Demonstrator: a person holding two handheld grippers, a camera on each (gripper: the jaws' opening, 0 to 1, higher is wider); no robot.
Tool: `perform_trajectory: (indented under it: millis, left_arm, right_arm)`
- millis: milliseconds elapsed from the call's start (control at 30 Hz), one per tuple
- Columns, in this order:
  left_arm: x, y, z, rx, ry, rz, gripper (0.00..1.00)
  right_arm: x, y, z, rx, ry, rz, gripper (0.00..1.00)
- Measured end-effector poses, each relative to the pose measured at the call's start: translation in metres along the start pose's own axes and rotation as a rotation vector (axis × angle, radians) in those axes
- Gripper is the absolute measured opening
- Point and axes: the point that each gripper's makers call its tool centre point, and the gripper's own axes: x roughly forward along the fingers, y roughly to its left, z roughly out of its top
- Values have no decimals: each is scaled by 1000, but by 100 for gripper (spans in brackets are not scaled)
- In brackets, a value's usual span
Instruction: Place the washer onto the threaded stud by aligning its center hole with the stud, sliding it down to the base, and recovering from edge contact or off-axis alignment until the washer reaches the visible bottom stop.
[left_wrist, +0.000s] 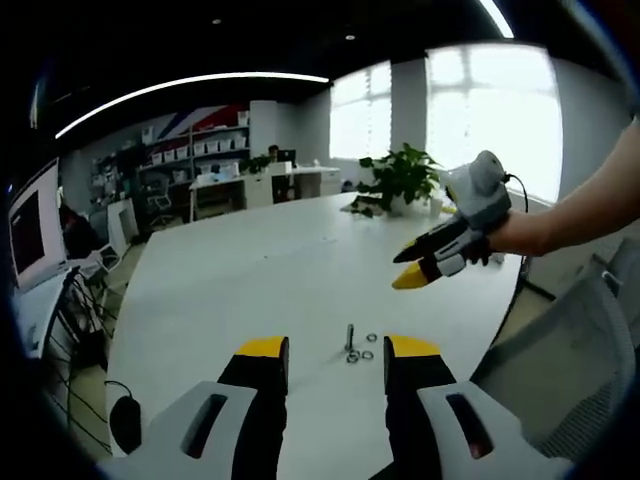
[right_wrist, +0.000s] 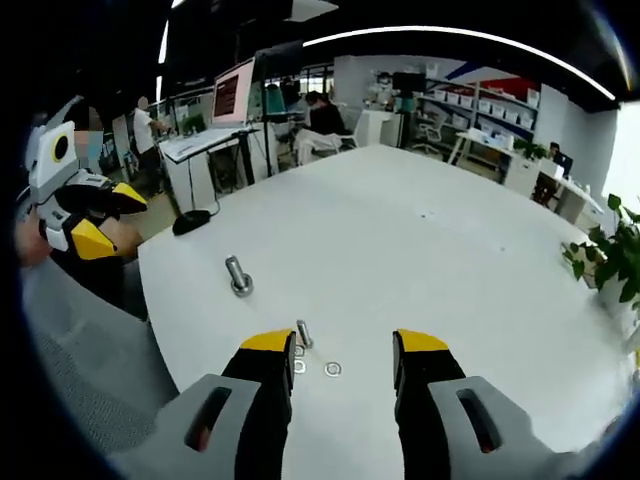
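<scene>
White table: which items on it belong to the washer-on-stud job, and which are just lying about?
Job:
- small upright threaded metal stud
- flat silver metal washers beside it

Lying about:
- larger silver bolt standing apart
- green potted plant
- black round object at table edge

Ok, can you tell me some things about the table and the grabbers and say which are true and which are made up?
1. The left gripper has its jaws open with nothing between them. True.
2. The stud stands upright on the white table. True.
3. A washer is already threaded on the stud. False: the washers lie flat on the table beside it.
4. The right gripper is clamped on a washer. False: its jaws are open and empty.
5. A potted plant sits on the table's far side. True.
6. The table is covered with papers. False: it is mostly bare.
</scene>
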Motion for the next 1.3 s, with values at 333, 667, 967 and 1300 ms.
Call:
perform_trajectory:
  millis: [333,667,967,1300]
  left_arm:
    - [-1,10,1,-36,-24,23,36]
    - [-2,12,0,-47,-30,31,36]
    - [-3,14,-1,-46,-27,39,36]
    - [-2,16,-2,-57,-24,42,36]
  right_arm:
    - [18,18,-10,-58,98,60,40]
    - [38,29,-28,-57,189,102,33]
    - [52,41,-52,-41,251,138,31]
    - [60,48,-58,-55,259,156,29]
